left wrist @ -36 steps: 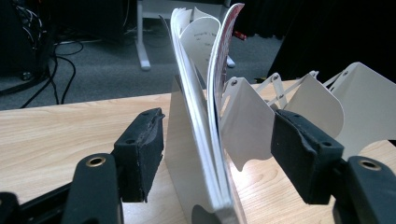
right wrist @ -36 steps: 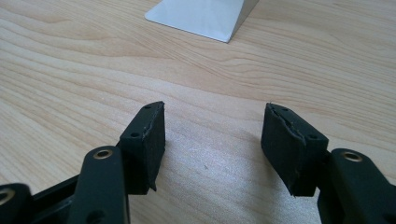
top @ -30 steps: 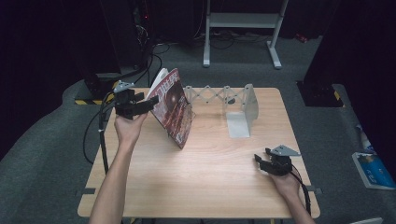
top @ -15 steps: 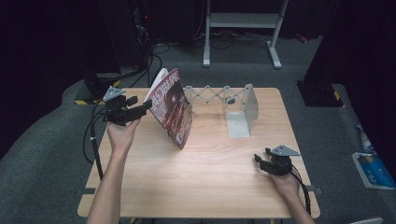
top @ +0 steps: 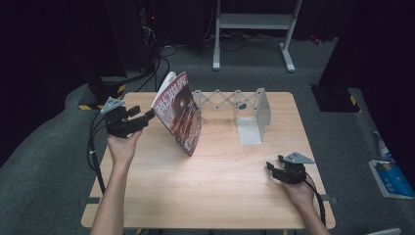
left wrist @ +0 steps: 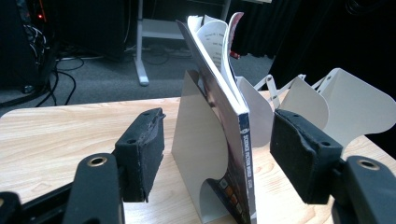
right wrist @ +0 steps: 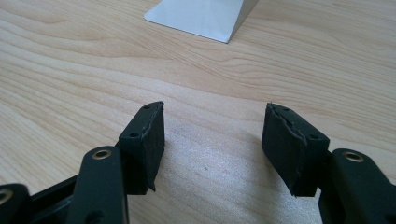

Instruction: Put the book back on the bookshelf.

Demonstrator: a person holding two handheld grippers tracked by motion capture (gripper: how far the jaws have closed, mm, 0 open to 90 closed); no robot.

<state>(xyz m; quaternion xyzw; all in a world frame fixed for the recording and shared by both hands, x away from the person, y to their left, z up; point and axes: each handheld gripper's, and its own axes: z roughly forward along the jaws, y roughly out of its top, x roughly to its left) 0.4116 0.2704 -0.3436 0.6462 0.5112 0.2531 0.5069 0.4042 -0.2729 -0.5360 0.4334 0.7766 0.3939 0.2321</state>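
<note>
A magazine with a dark red cover stands tilted against the left end plate of a white accordion book rack at the back of the wooden table. My left gripper hovers just left of it, open, with its pads clear of the cover. In the left gripper view the magazine's spine and a white divider plate stand ahead between the open left gripper. My right gripper rests low at the table's right front, open and holding nothing.
The rack's right end plate stands upright at the back right, and its flat foot lies ahead of the right gripper. Cables trail off the table's left edge. A metal stand is on the floor behind.
My left gripper has drawn back to the left, away from the magazine, and sunk slightly. The magazine stays leaning in the rack. The right hand has not moved.
</note>
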